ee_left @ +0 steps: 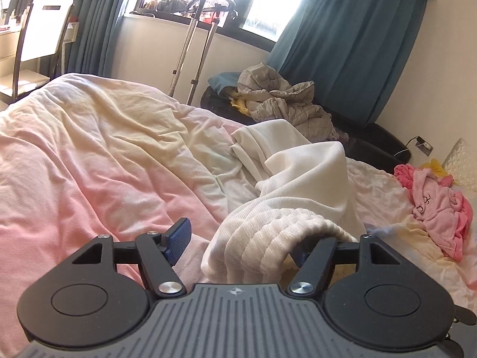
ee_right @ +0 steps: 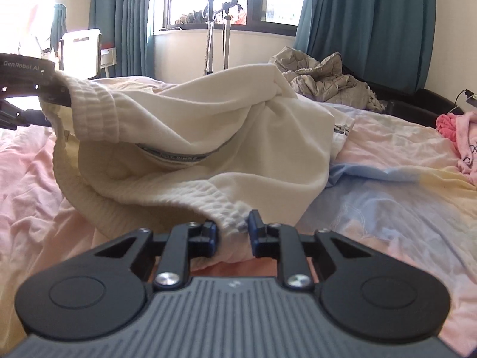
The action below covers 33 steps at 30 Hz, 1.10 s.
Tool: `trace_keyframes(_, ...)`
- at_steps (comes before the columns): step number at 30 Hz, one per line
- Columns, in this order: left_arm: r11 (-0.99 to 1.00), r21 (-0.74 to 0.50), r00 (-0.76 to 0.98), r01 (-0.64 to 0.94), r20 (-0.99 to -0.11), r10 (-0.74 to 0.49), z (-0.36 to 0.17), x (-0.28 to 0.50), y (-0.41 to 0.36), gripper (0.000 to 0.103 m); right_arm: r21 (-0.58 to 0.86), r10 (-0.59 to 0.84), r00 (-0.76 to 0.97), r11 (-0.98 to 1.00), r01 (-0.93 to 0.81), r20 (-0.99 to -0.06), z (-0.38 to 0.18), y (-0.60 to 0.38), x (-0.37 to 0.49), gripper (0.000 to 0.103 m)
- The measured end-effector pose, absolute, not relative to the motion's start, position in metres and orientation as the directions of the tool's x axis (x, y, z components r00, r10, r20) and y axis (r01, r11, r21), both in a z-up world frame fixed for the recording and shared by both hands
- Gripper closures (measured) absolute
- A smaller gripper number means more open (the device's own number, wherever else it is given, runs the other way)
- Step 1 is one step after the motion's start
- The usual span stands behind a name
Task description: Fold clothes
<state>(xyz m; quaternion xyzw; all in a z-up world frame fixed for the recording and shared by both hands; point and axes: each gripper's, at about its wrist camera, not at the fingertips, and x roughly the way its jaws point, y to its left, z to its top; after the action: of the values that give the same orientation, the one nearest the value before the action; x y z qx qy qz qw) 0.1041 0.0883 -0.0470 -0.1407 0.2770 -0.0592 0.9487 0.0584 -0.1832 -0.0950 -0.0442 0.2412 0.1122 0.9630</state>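
Note:
A cream-white garment (ee_left: 304, 179) with a ribbed hem lies bunched on the pink bedcover (ee_left: 89, 155). In the left wrist view my left gripper (ee_left: 240, 244) stands open. Its left pad is bare, and the ribbed hem hangs over its right finger and hides that pad. The right wrist view shows the same garment (ee_right: 208, 119) raised in a hump. My right gripper (ee_right: 233, 234) is shut on the ribbed hem at the garment's near edge. The left gripper's finger (ee_right: 53, 94) props up the hem's other end at the far left.
A pink plush item (ee_left: 438, 208) lies on the bed to the right. A crumpled grey quilt (ee_left: 286, 101) sits on a black bench (ee_left: 372, 143) beyond the bed. A steamer stand (ee_left: 196, 44) and a white chair (ee_left: 44, 29) stand by the window.

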Motion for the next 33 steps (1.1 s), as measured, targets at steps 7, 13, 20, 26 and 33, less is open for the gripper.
trace_keyframes(7, 0.993, -0.047, 0.875, 0.112, -0.469, -0.121, -0.039, 0.081, 0.057, 0.026, -0.032, 0.123, 0.909, 0.988, -0.148, -0.397, -0.064, -0.197, 0.042, 0.083)
trace_keyframes(13, 0.940, 0.190, 0.883, 0.284, -0.434, -0.179, -0.046, 0.060, 0.017, 0.025, -0.018, 0.066, 0.869, 0.996, -0.086, -0.491, -0.072, -0.214, 0.051, 0.084)
trace_keyframes(20, 0.847, 0.420, 0.922, 0.326, -0.340, -0.186, -0.066, 0.045, -0.024, 0.025, -0.022, 0.064, 0.849, 0.996, -0.089, -0.524, -0.080, -0.210, 0.055, 0.084)
trace_keyframes(26, 0.827, 0.449, 0.930, 0.339, -0.294, -0.221, -0.073, 0.052, -0.048, 0.040, 0.019, 0.086, 0.835, 0.996, -0.090, -0.544, -0.083, -0.217, 0.058, 0.084)
trace_keyframes(33, 0.971, 0.142, 0.943, 0.192, -0.301, -0.142, -0.055, 0.094, -0.001, 0.092, 0.038, 0.104, 0.777, 0.994, -0.103, -0.622, -0.107, -0.220, 0.066, 0.083)
